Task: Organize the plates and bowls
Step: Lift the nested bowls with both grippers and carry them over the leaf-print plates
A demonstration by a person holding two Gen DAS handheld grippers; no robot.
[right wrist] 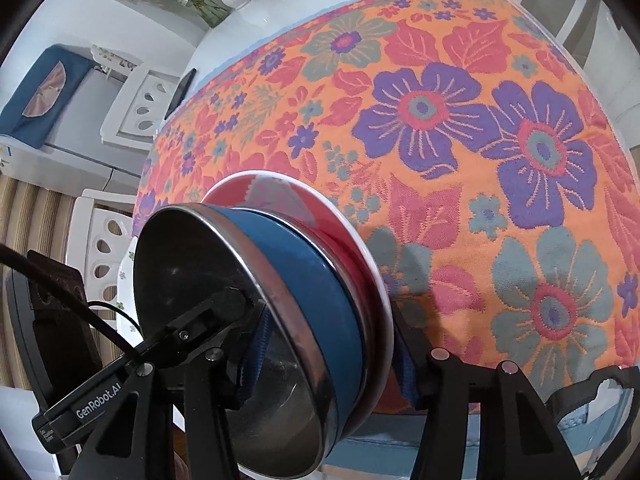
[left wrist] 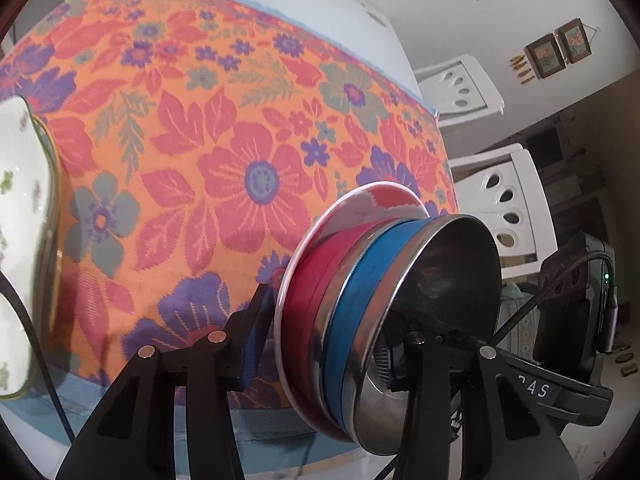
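Both grippers point(left wrist: 320, 354) point(right wrist: 324, 364) seemingly clamped.

Two bowls: blue bowl point(left wrist: 352, 312), red bowl point(left wrist: 316, 280); one red-patterned plate point(left wrist: 384, 200); one white floral dish point(left wrist: 20, 240); two grippers

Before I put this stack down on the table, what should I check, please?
1. Left gripper clamped on the stack: ok.
2. Right gripper clamped on it too: ok.
3. Blue bowl nested in red bowl, on the plate: ok.
4. Stack level: not ok, it is tipped on its edge.
5. Bare floral cloth ahead for landing: ok.
6. White floral dish apart from the stack: ok.
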